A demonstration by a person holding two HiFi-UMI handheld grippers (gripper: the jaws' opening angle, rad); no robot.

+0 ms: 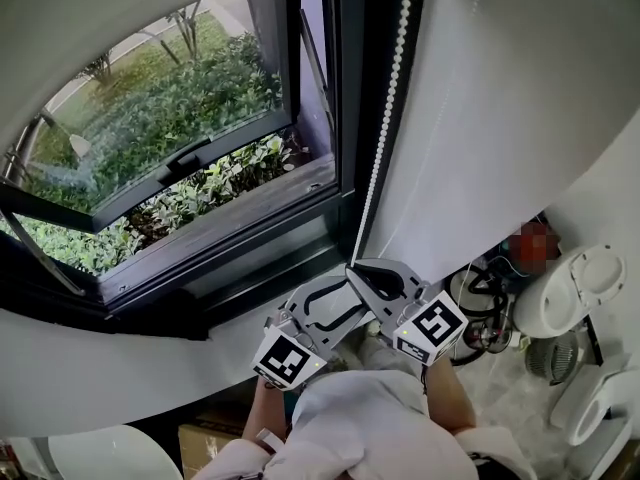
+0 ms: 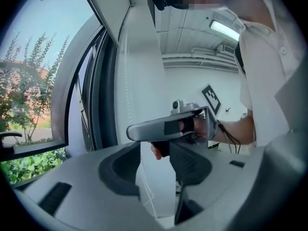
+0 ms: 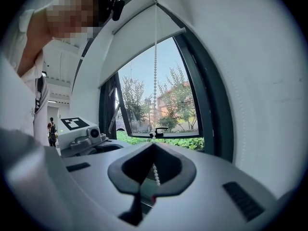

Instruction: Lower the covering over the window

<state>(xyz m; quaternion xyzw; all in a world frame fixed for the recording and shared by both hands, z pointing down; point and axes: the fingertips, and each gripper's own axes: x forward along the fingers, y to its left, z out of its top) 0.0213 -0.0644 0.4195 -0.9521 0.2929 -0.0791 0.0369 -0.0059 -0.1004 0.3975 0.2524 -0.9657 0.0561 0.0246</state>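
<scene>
- The blind (image 3: 139, 37) is rolled high and covers only the top of the window (image 3: 159, 105).
- The chain (image 3: 155, 57) hangs by the window's right frame.
- The right gripper (image 3: 154, 177), near the window's lower right corner, is clamped on the chain's beads.
- The left gripper (image 2: 154, 170), just beside it, has its jaws wide apart. A thin strand (image 2: 144, 196), perhaps the chain's other run, hangs between them unpinched.

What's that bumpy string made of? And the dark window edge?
The chain is probably white plastic: a row of small, smooth, round beads. The frame is likely dark painted metal: matte, thin straight bars, crisp edges.
</scene>
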